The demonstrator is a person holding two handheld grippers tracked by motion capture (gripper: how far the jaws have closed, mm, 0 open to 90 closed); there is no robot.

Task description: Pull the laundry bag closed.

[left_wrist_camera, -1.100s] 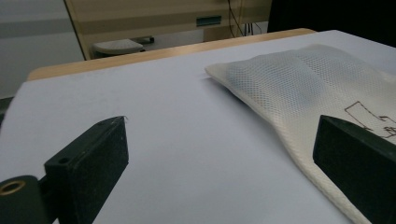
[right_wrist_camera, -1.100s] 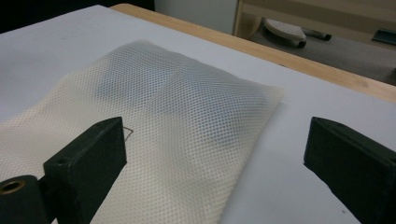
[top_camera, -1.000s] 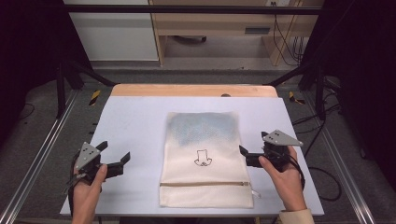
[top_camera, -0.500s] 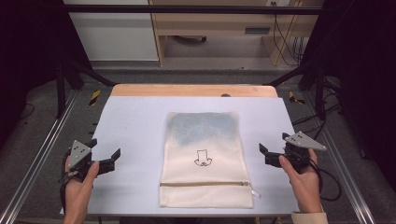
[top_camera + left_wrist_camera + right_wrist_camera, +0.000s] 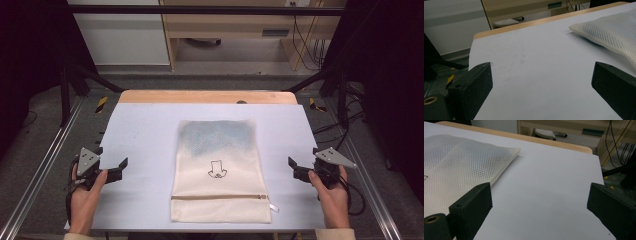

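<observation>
The high view looks forward and down over the tabletop (image 5: 145, 130); both gripper views skim it low, sharing the mesh laundry bag (image 5: 218, 170).

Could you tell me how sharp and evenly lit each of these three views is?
High view: the table is evenly lit, the surroundings dark, the mesh bag slightly soft. Left gripper view: the near fingers are blurred, the bag's corner sharper. Right gripper view: the mesh weave is crisp, with a soft shadow along the bag's edge.
</observation>
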